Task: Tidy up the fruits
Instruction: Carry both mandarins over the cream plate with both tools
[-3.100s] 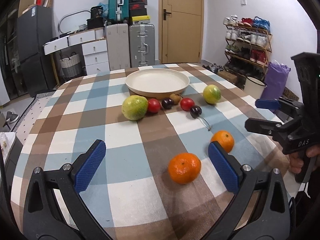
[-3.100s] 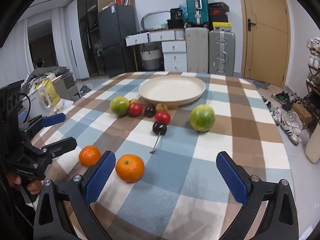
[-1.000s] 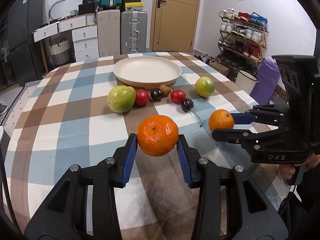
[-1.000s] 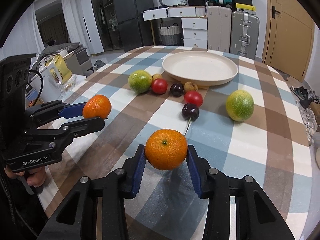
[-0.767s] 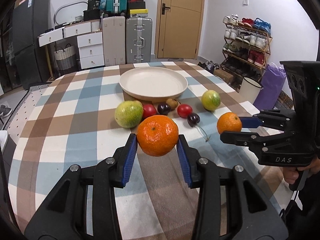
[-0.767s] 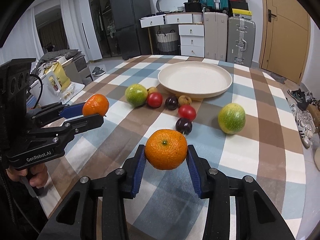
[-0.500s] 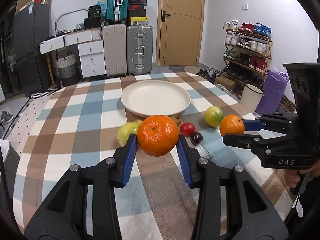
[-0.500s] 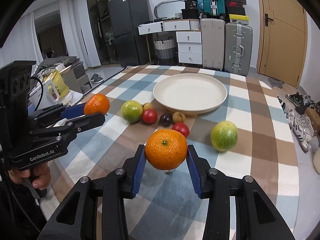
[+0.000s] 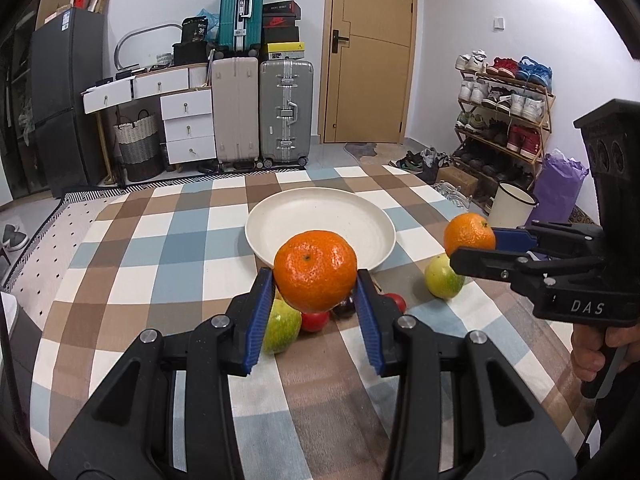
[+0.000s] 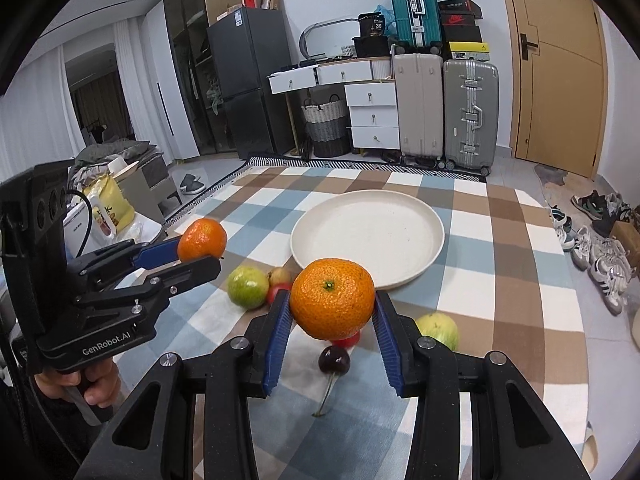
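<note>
Plate (image 10: pixel 434 236) sits mid-table (image 10: pixel 516 280), toward the far edge. Fruit row on the table just before the plate: big guava (image 10: pixel 247 286) at left, small guava (image 10: pixel 438 330) at right, cherry (image 10: pixel 334 360) nearest the camera. Suitcases (image 10: pixel 470 114) and drawers (image 10: pixel 372 116) stand behind the plate, on the floor.

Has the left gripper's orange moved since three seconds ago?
Yes. The orange was lying on the table; now it is clamped in the left gripper, raised toward the plate.

matt cream plate (image 9: pixel 320 216); dimpled glossy orange (image 9: pixel 315 276); checked cloth tablecloth (image 9: pixel 160 256).
</note>
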`<state>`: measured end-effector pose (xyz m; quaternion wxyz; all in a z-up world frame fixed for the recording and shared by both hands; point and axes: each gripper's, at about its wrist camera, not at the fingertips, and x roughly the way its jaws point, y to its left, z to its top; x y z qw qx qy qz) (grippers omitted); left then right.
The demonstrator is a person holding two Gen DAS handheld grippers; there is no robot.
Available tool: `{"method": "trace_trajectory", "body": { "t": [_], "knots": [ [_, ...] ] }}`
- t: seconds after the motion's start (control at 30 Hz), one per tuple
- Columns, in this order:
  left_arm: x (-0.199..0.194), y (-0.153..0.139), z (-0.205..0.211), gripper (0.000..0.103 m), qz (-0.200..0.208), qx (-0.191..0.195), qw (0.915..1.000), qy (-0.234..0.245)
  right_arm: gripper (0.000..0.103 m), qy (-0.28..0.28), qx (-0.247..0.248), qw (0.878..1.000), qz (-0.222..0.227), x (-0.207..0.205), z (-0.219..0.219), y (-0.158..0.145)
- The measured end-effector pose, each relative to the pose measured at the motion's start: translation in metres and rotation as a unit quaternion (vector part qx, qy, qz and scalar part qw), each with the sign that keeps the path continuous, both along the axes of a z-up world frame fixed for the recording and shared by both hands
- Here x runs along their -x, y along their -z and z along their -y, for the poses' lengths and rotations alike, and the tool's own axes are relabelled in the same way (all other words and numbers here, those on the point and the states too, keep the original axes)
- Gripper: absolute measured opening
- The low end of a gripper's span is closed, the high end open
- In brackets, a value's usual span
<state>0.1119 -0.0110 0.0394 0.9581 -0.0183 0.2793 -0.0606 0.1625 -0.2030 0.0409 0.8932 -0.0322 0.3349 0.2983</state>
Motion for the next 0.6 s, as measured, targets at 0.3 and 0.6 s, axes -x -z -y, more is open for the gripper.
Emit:
{"method": "trace_trajectory", "body": {
  "t": [0.3, 0.6],
  "knots": [
    [-0.019, -0.006, 0.002, 0.038, 0.008, -0.008, 0.9999, 0.001, 0.041, 0.008, -0.007, 1.000, 0.014, -0.026, 0.003, -0.019],
    [-0.049, 0.005, -0.001, 0.038, -0.003, -0.007, 1.0000, -0.005, 0.041, 0.016, -0.020, 1.000, -0.001, -0.050, 0.001, -0.007]
  ]
}}
